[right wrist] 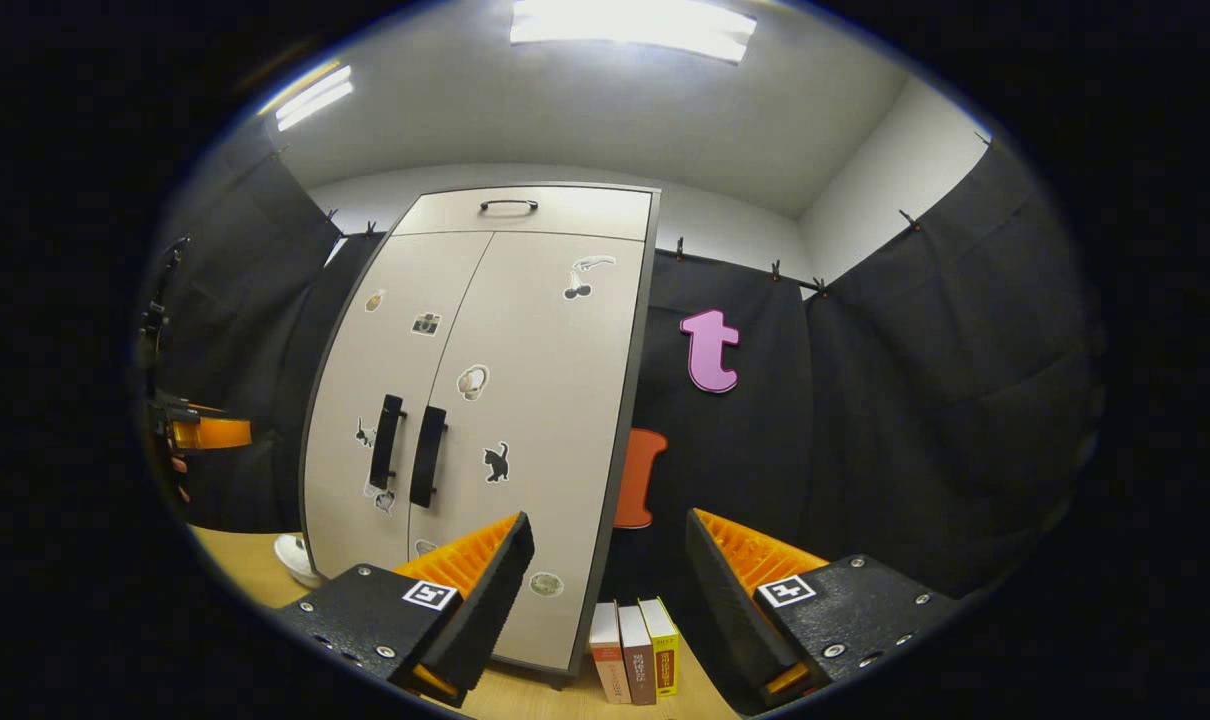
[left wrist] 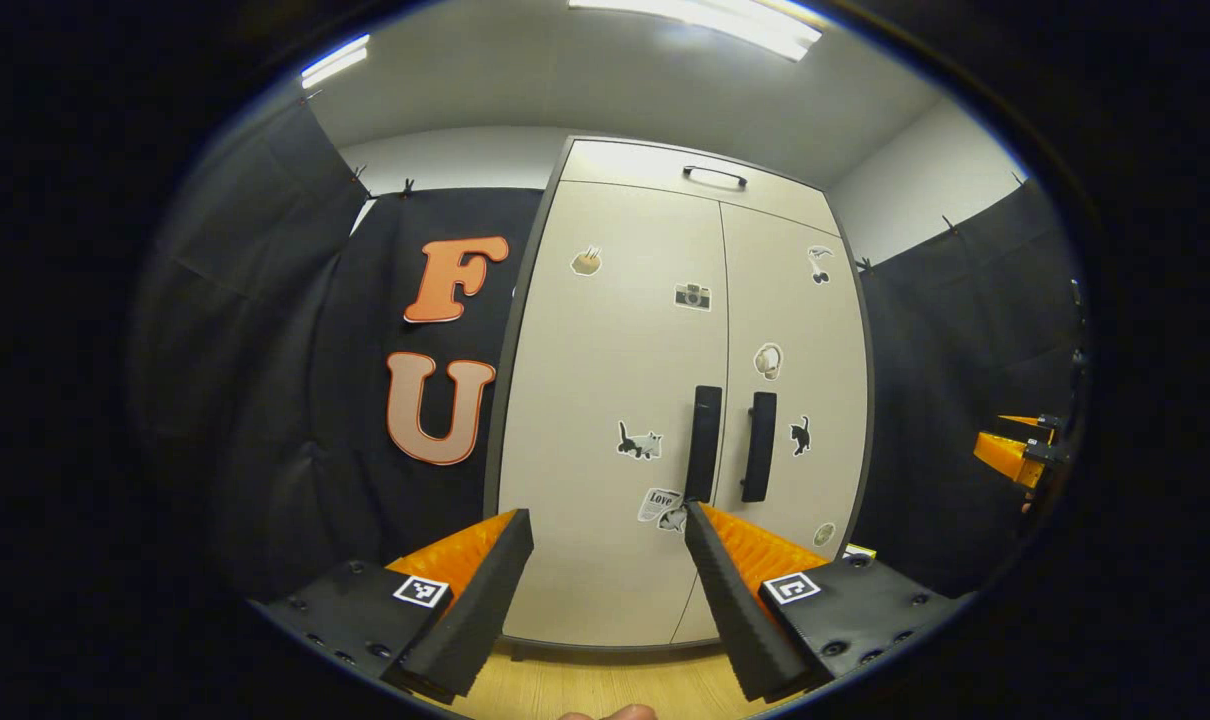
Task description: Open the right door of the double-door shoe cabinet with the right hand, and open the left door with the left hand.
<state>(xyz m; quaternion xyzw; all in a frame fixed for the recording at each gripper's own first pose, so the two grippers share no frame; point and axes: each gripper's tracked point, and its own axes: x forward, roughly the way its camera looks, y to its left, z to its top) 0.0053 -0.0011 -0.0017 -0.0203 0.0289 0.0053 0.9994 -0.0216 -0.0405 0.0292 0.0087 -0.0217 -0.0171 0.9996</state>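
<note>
I am facing a tall cream shoe cabinet (left wrist: 685,400) with both doors closed, standing on a pale wood floor (left wrist: 585,680) against black cloth. Two black vertical handles sit side by side at the centre seam — the left door handle (left wrist: 704,443) and the right door handle (left wrist: 759,446).

My left gripper (left wrist: 605,590) is spread wide, holding nothing, aimed at the lower part of the left door and well short of it. My right gripper (right wrist: 605,590) is also spread and empty; it points past the cabinet's right edge, toward a few books (right wrist: 635,650) standing on the floor beside it.

Neither door is started, I judge. To do the first step well I would swing the right gripper leftward until the right door handle (right wrist: 428,456) sits between its fingers, close across the bar — not the seam — then pull in an arc.
</note>
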